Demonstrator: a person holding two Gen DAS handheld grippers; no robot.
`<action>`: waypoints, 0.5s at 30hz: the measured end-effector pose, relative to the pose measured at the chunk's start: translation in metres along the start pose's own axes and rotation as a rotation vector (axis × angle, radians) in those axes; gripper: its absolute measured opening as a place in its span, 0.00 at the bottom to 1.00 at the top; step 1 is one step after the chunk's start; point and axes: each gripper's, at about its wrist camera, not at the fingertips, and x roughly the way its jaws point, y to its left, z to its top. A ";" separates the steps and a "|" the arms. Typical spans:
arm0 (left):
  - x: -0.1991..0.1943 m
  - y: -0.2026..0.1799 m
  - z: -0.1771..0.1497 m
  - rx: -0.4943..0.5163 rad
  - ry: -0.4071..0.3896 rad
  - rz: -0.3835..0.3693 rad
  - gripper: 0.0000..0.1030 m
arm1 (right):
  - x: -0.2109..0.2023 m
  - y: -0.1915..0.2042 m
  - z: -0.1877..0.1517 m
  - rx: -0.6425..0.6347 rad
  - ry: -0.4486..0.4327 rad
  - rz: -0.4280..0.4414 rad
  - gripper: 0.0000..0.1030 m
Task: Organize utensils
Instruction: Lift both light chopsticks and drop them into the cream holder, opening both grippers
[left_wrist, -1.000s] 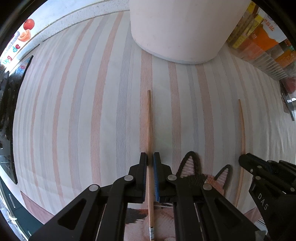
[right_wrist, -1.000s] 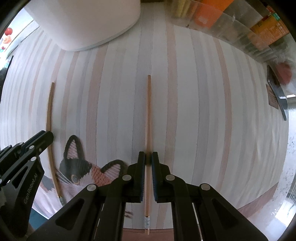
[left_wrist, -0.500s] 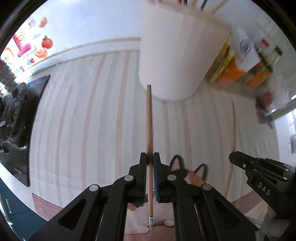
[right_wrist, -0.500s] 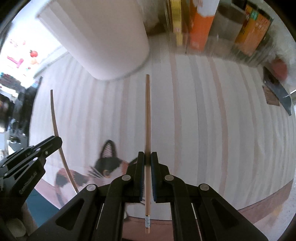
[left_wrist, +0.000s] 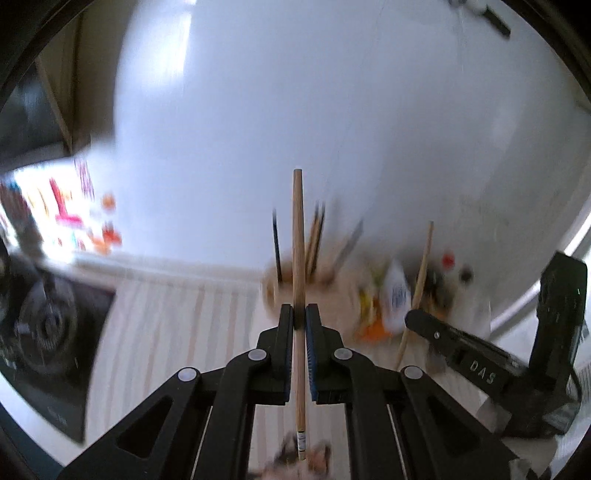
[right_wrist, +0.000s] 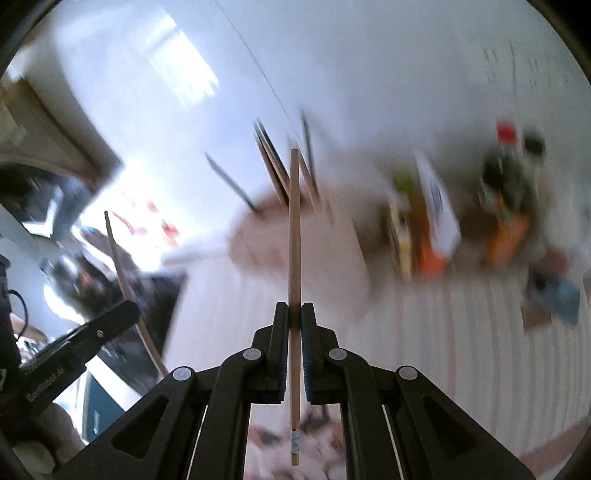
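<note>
My left gripper (left_wrist: 300, 317) is shut on a wooden chopstick (left_wrist: 297, 236) that points forward and up, lifted off the striped cloth. My right gripper (right_wrist: 294, 317) is shut on a second wooden chopstick (right_wrist: 294, 229), also lifted. Ahead stands the pale round utensil holder (left_wrist: 325, 291), blurred, with several dark and wooden utensils sticking out of it; it also shows in the right wrist view (right_wrist: 295, 243). Each gripper shows in the other's view: the right one with its chopstick (left_wrist: 419, 291) at the right, the left one with its chopstick (right_wrist: 129, 288) at the left.
A striped cloth (left_wrist: 177, 332) covers the counter. A black stove (left_wrist: 44, 325) lies at the left. Blurred bottles and boxes (right_wrist: 461, 221) stand to the right of the holder. A white wall (left_wrist: 295, 110) rises behind.
Both grippers have lifted and tilted up with their chopsticks, from lying low over the cloth to high above it. The holder's top and the wall have come into view.
</note>
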 end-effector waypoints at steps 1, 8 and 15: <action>0.000 0.001 0.012 -0.007 -0.027 0.007 0.04 | -0.006 0.004 0.011 0.000 -0.040 0.009 0.07; 0.036 0.010 0.077 -0.041 -0.128 0.039 0.04 | 0.007 0.027 0.097 -0.003 -0.239 -0.014 0.07; 0.090 0.014 0.089 -0.076 -0.144 0.051 0.04 | 0.039 0.024 0.139 -0.001 -0.343 -0.051 0.07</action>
